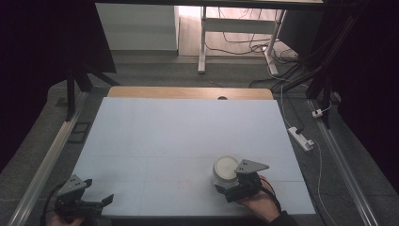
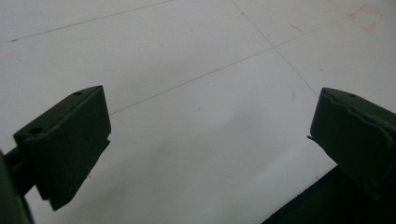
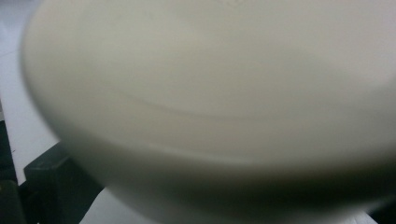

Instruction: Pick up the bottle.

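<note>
At the near left corner of the table (image 1: 188,127), the left tongs (image 1: 107,199) are held low with their jaws spread wide apart over bare white surface. Toward the near right, a white bowl (image 1: 225,169) is seen standing on the table, with the right tongs (image 1: 225,189) pressed up against its near side. Whether those jaws are clamped on the bowl cannot be told.

Standing on grey carpet (image 1: 155,70), a table (image 1: 188,132) topped with a pale sheet; beyond it, a white desk frame (image 1: 203,42) and tangled cables (image 1: 244,44); lying at right, a power strip (image 1: 301,138); dark curtains (image 1: 42,47) flanking
</note>
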A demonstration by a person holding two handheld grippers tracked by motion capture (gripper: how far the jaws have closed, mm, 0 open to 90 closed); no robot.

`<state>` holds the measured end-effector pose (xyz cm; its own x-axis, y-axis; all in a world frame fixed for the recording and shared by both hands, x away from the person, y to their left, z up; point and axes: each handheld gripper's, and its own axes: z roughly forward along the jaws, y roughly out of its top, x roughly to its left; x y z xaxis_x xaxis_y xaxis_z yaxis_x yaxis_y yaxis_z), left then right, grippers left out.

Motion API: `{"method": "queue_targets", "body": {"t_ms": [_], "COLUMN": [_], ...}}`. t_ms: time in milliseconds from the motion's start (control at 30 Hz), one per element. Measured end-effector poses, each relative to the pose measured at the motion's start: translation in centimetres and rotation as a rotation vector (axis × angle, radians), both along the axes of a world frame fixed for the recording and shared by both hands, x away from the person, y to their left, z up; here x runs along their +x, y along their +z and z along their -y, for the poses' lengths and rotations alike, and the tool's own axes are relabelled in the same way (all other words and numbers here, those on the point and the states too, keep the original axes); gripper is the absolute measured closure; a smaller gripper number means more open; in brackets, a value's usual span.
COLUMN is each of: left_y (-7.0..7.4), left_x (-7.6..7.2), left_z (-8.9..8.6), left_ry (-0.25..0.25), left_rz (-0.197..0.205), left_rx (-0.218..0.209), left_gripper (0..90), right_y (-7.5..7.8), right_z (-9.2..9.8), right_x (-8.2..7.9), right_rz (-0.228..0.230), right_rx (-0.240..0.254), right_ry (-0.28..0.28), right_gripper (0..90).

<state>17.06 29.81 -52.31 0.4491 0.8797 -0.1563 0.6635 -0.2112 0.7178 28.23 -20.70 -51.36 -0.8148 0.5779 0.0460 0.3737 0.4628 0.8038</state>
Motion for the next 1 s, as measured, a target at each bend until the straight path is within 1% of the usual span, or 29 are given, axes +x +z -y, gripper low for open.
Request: {"method": "queue_targets", "body": {"t_ms": [200,333,467,767,867,1000], "left_y": [0.0,0.0,-0.01,0.0,0.01,0.01], "left_x": [0.01,0.02,0.02,0.01,0.0,-0.01], "left_z": [0.0,0.01,0.0,0.01,0.0,0.01], "left_ry": [0.0,0.0,0.0,-0.001,-0.002,-0.002], "left_rz": [-0.001,-0.001,-0.001,0.0,0.001,0.001], "left_rx": [0.0,0.0,-0.001,0.0,0.0,0.0], "left_gripper": [0.0,0.0,0.0,0.0,0.0,0.0], "right_y": [-0.22,-0.07,0.01,0.17,0.27,0.39], "right_z": [-0.2,-0.05,-0.11,-0.11,-0.13,-0.38], "right_x": [0.3,0.38,0.27,0.06,-0.02,-0.2], "right_rz": [-0.009,-0.003,0.013,0.034,0.04,0.034], "right_rx": [0.01,0.027,0.01,-0.005,-0.013,-0.02], "right_ry": [0.002,-0.006,-0.003,0.001,0.01,0.034], "right_gripper": [0.0,3.9,4.7,5.7,5.9,6.1]}}
